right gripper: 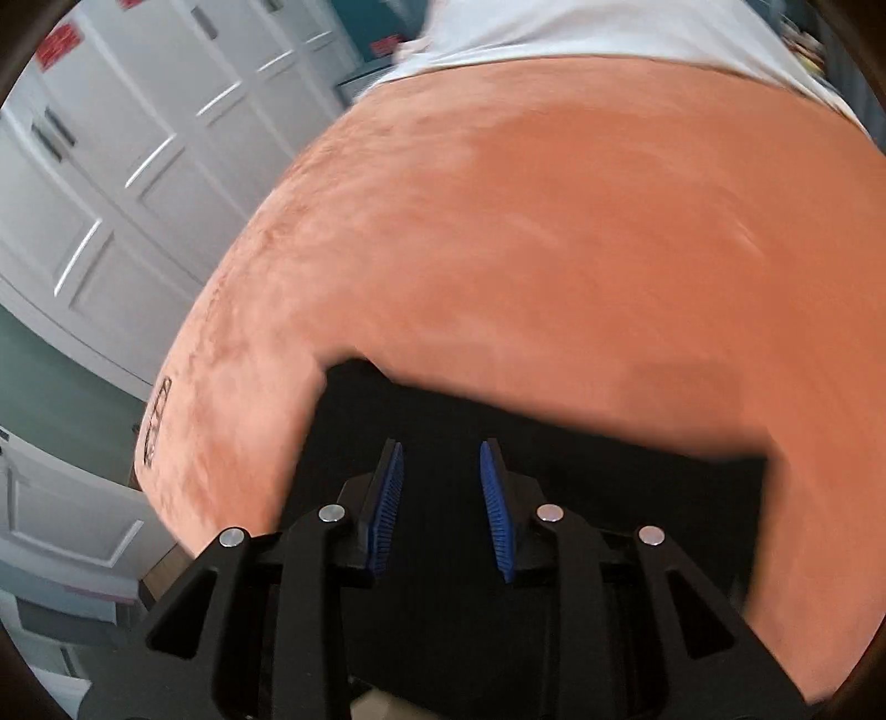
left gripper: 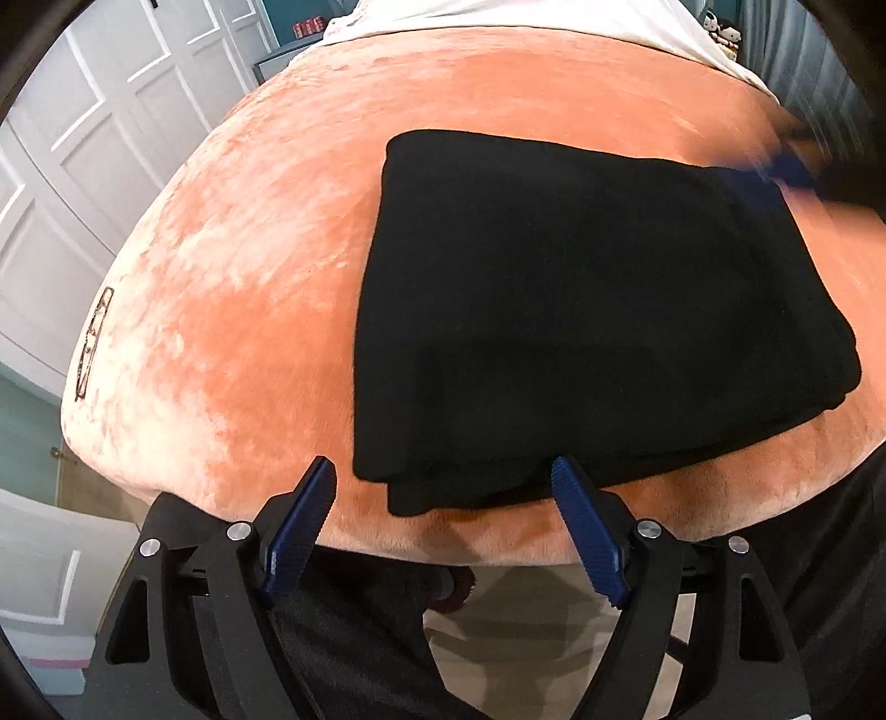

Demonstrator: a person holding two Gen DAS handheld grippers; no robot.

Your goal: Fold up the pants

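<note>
The left gripper (left gripper: 443,476) hangs over the near edge of the bed, and its two blue fingers (left gripper: 302,520) are spread wide with nothing between them. Its right finger tip sits just at the near edge of the black pants (left gripper: 581,310); I cannot tell if it touches them.

The pants are folded into a thick, flat block with several layers showing at the near edge and the right corner. They lie on the orange fuzzy blanket (left gripper: 266,266), toward the near right part of the bed. The long side of the block runs from the near edge of the bed toward the far edge, leaning a little to the left. The near left corner shows stepped layers that do not line up.

The right gripper (right gripper: 441,487) hangs over the pants (right gripper: 443,554) too, with its blue fingers (right gripper: 387,509) a little way apart and holding nothing. In the left wrist view it is only a blurry dark and blue shape (left gripper: 797,166) at the far right corner of the pants.

To the left of the pants is a wide stretch of bare blanket. At the left edge of the blanket (right gripper: 554,249) is a small dark stitched label (left gripper: 94,349), too small to read. Past the far edge of the blanket lies a white sheet (left gripper: 498,14). White cupboard doors (left gripper: 94,138) stand to the left of the bed, with red stickers (right gripper: 58,44) that are too blurry to read.
</note>
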